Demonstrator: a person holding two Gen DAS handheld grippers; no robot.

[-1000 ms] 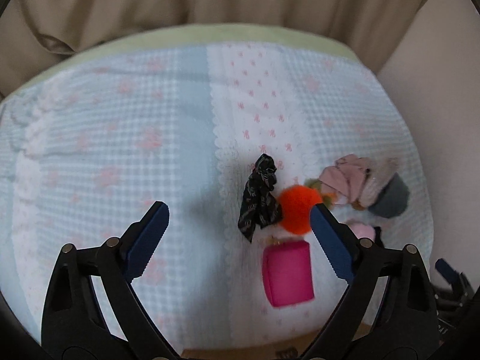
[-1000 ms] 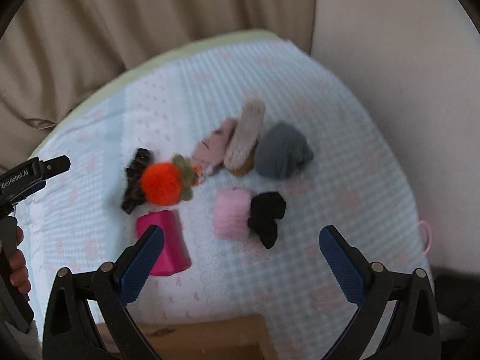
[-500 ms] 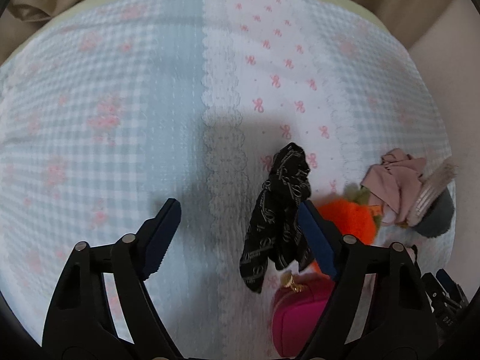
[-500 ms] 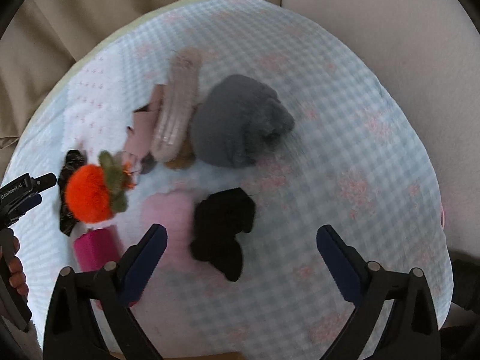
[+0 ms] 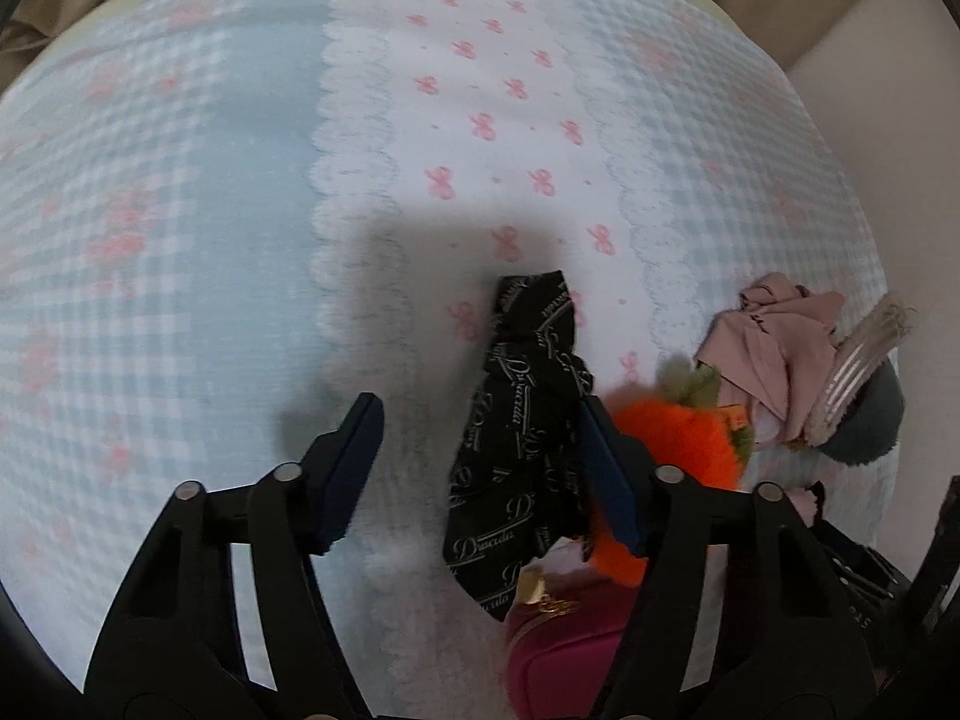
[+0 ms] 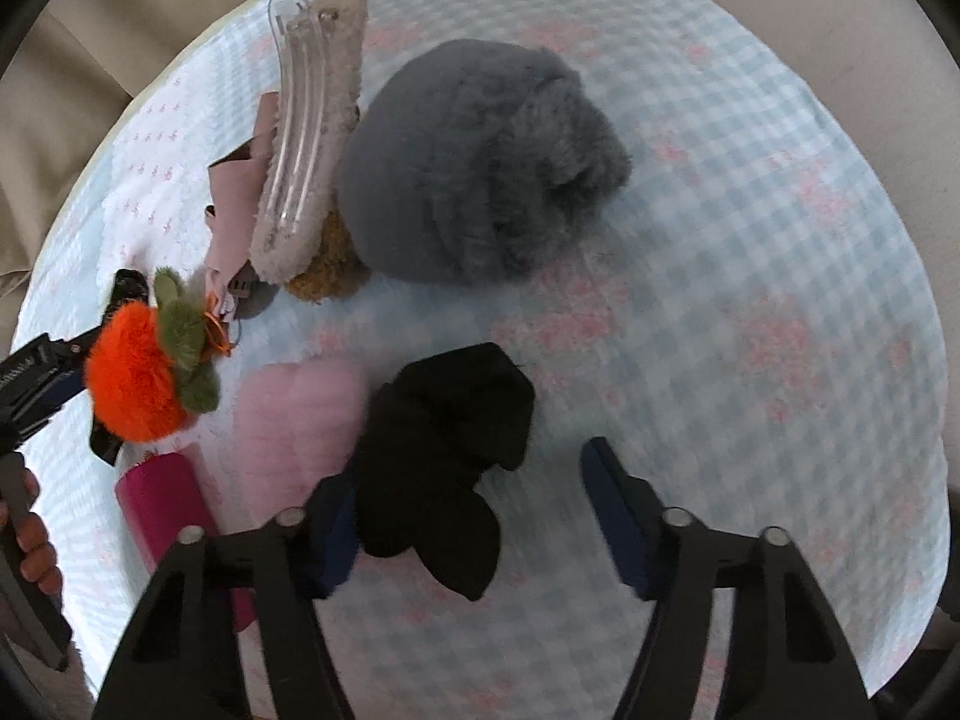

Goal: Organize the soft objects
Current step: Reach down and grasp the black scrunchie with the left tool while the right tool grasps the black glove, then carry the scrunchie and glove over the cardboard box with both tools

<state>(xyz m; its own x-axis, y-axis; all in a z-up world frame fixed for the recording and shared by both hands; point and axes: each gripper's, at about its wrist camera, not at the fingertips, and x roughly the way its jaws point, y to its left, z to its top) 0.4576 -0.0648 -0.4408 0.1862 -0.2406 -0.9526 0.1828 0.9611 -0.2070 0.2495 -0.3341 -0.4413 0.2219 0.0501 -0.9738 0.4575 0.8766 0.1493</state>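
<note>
Two grippers hang low over a round table (image 5: 180, 192) covered in a blue gingham cloth with a white lace-edged strip of pink bows down the middle. The left gripper (image 5: 480, 468) has its jaws wide apart, and the black scarf scrunchie with white script lettering (image 5: 522, 444) lies between them, close against the right finger. Just beyond that finger sits the orange pom-pom with green leaves (image 5: 678, 438), and below the scrunchie a magenta pouch with a gold zip pull (image 5: 564, 648) rests on the cloth. Farther right, a dusty-pink fabric bow (image 5: 774, 336) lies beside a clear hair claw clip backed with beige fleece (image 5: 858, 372), which leans over a grey furry item (image 5: 870, 426).

In the right wrist view, the right gripper (image 6: 474, 516) also has its jaws spread apart, empty. A black fabric scrunchie (image 6: 444, 456) lies between them, pressed up to the left finger, with a pale pink fluffy piece (image 6: 300, 414) touching it on the left. The grey furry item (image 6: 480, 156) sits well beyond, in the middle of the cloth, with the claw clip (image 6: 312, 120) propped against its left side and a tan fuzzy object (image 6: 327, 264) tucked under both. The orange pom-pom (image 6: 135, 384) rests at the left edge above the magenta pouch (image 6: 168, 504), where the left gripper's finger reaches in.
</note>
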